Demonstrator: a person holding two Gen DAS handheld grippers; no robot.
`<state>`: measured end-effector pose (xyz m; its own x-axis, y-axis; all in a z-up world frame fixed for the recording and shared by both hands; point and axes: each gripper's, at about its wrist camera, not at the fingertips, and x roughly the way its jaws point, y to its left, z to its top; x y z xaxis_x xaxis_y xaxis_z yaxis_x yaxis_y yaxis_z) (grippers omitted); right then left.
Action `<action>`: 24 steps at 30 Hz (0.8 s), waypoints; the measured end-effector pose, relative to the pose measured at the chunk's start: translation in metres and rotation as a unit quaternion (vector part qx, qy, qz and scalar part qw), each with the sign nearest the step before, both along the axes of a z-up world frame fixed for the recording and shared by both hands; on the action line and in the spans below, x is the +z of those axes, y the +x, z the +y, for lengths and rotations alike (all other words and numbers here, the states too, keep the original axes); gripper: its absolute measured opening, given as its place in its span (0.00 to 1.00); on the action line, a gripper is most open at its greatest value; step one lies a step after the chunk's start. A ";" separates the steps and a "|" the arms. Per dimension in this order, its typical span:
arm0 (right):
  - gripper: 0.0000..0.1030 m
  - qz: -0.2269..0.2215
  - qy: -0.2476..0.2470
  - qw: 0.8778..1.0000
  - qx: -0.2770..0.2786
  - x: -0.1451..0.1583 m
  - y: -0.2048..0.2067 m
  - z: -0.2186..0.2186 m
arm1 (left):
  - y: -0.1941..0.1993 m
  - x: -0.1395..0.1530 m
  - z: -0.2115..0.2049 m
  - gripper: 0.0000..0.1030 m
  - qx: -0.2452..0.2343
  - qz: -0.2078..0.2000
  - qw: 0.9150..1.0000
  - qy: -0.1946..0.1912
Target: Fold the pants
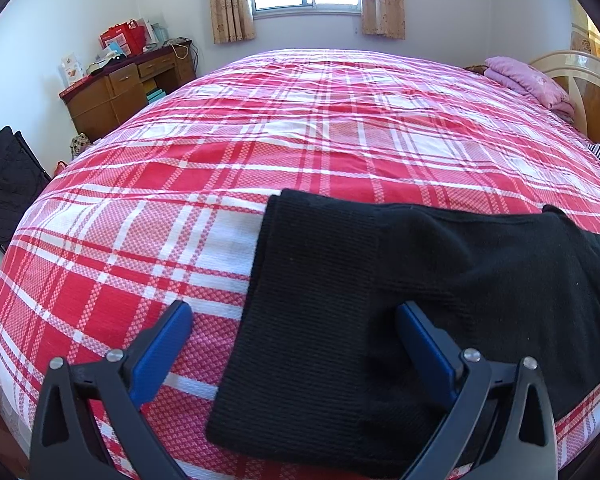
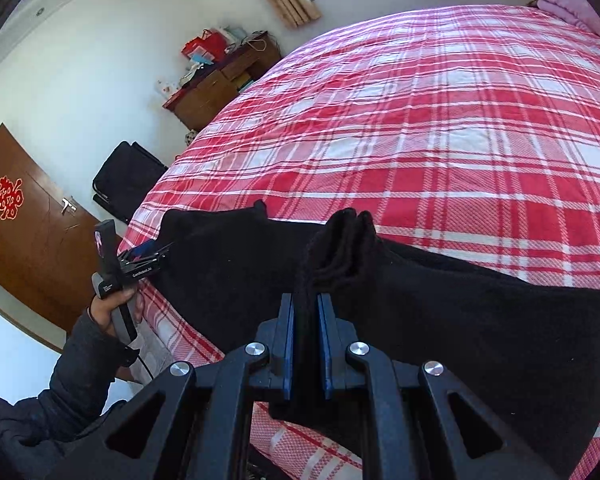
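Black pants (image 1: 440,280) lie across the near edge of a bed with a red-and-white plaid cover (image 1: 300,128), ribbed waistband (image 1: 300,300) toward the left. My left gripper (image 1: 294,320) stands open, low over the waistband; its right finger (image 1: 420,336) rests over the black cloth and its left finger (image 1: 168,336) over the cover. In the right wrist view my right gripper (image 2: 306,312) is shut on a bunched fold of the pants (image 2: 460,312), lifted off the bed. A hand (image 2: 116,308) holds the left gripper (image 2: 148,258) at the pants' left end.
A wooden desk (image 1: 120,88) piled with red bags stands beyond the bed's left side. A black bag (image 1: 4,176) leans beside it. Folded pink bedding (image 1: 528,80) lies by the headboard at the far right. A brown door (image 2: 32,224) is on the left wall.
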<state>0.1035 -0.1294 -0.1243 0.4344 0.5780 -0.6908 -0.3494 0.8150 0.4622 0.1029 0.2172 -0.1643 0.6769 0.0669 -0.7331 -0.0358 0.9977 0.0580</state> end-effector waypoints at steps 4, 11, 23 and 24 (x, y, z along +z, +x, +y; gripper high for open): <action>0.11 0.009 -0.017 1.000 0.014 -0.008 0.007 0.019 | 0.000 0.000 0.000 1.00 0.000 0.000 1.000 0.000; 0.13 0.035 -0.063 0.997 0.038 -0.050 0.017 0.043 | -0.008 0.015 -0.004 1.00 0.021 -0.031 0.999 0.036; 0.46 -0.015 -0.048 0.996 -0.078 0.004 -0.040 -0.079 | -0.028 0.061 -0.142 0.96 -0.188 -0.029 0.978 -0.083; 0.47 -0.012 -0.046 0.994 -0.099 0.003 -0.041 -0.091 | -0.026 0.056 -0.158 0.93 -0.205 -0.016 0.974 -0.095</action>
<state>0.0624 -0.2203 -0.1210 0.5505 0.4133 -0.7253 -0.1871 0.9078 0.3753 0.0766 0.0590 -0.1084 0.6406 -0.3475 -0.6847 0.3684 0.9215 -0.1230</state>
